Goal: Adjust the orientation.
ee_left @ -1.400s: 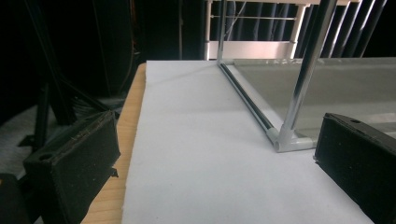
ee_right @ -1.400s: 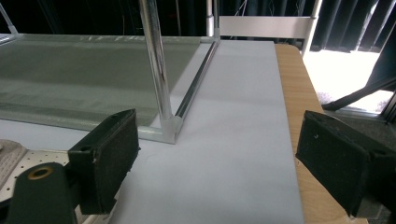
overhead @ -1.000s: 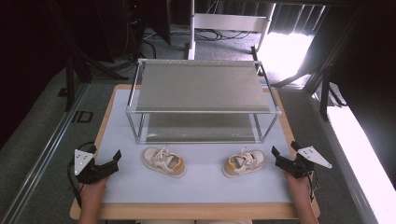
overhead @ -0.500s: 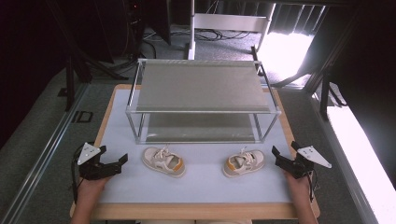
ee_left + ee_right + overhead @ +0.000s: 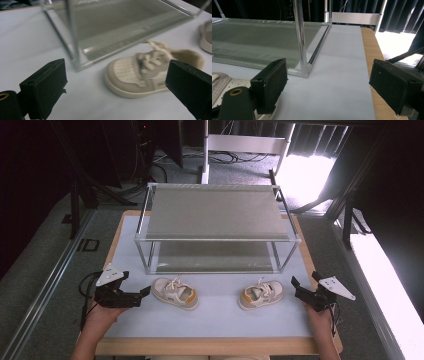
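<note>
A: In the high view we see a two-tier metal-framed rack with grey shelves (image 5: 216, 227) on the pale blue table mat (image 5: 220, 312), and two small shoes in front of it. The left gripper (image 5: 141, 296) sits just left of the small beige lace-up shoe with an orange heel patch (image 5: 174, 293). What does its own camera add?

B: In the left gripper view we look between its black pads (image 5: 43, 87), set wide apart with nothing between them, and the beige shoe (image 5: 150, 72) lies just ahead of the rack's front left corner post (image 5: 73, 32), toe towards us. The high view gives no such detail of the laces and the perforated toe.

A: And the right gripper (image 5: 299, 292)?

B: Its jaws are spread too and hold nothing. It lies just right of the second small beige shoe with an orange side patch (image 5: 261, 294), not touching that we can tell. In the right gripper view we see the rack's front right corner post (image 5: 299, 35), with a sliver of that shoe (image 5: 222, 82) at the left edge, mostly cut off behind the left pad.

A: Both forearms come up from the table's near edge, the hands low, each gripper pointing inward at its shoe.

B: In the left gripper view the other shoe (image 5: 206, 37) is cropped at the right edge.
</note>
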